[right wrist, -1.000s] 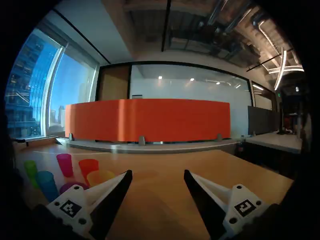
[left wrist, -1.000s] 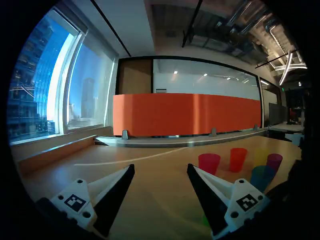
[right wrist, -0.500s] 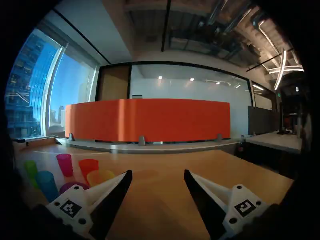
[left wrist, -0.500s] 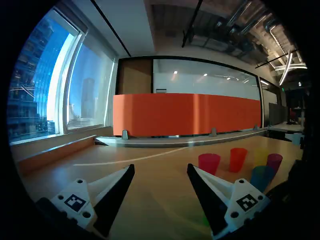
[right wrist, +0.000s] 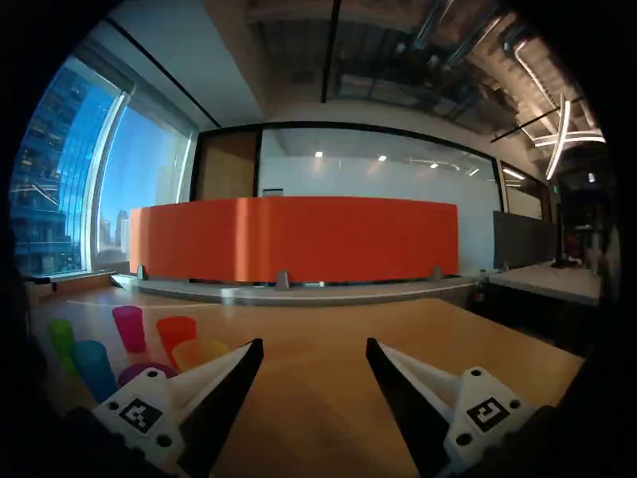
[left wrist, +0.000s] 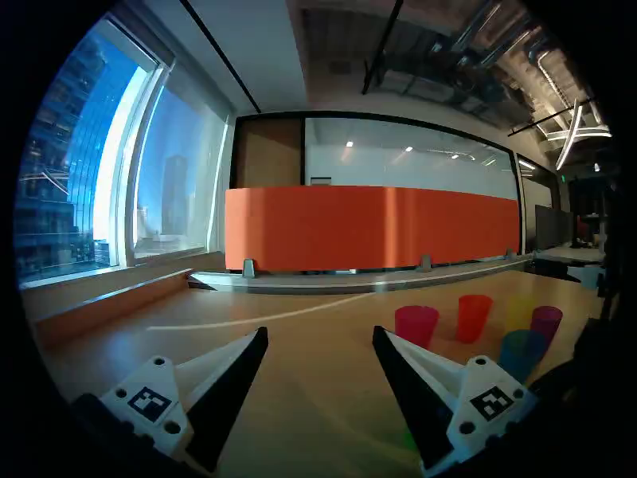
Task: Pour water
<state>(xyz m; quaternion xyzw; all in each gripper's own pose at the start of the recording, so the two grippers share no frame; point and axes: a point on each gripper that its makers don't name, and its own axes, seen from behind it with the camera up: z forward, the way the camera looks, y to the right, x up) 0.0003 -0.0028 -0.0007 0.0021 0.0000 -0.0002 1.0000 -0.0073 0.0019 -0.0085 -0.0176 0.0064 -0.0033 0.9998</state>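
Several coloured plastic cups stand on a wooden table [left wrist: 318, 319]. In the left gripper view they are to the right: a pink cup [left wrist: 416, 325], an orange cup [left wrist: 473, 317], a yellow cup [left wrist: 519, 313], a purple cup [left wrist: 545, 323] and a blue cup [left wrist: 521, 354]. My left gripper [left wrist: 320, 338] is open above bare wood, left of the cups. In the right gripper view the cups are at the lower left: green cup [right wrist: 60, 338], blue cup [right wrist: 93, 368], pink cup [right wrist: 129, 327], orange cup [right wrist: 176, 333], yellow cup [right wrist: 199, 351], purple cup [right wrist: 143, 372]. My right gripper [right wrist: 314, 349] is open, right of them.
An orange divider panel [left wrist: 366, 227] runs along the table's far edge. Tall windows [left wrist: 95, 183] line the left side. A second desk [right wrist: 549, 283] stands at the right in the right gripper view. Bare wood lies ahead of both grippers.
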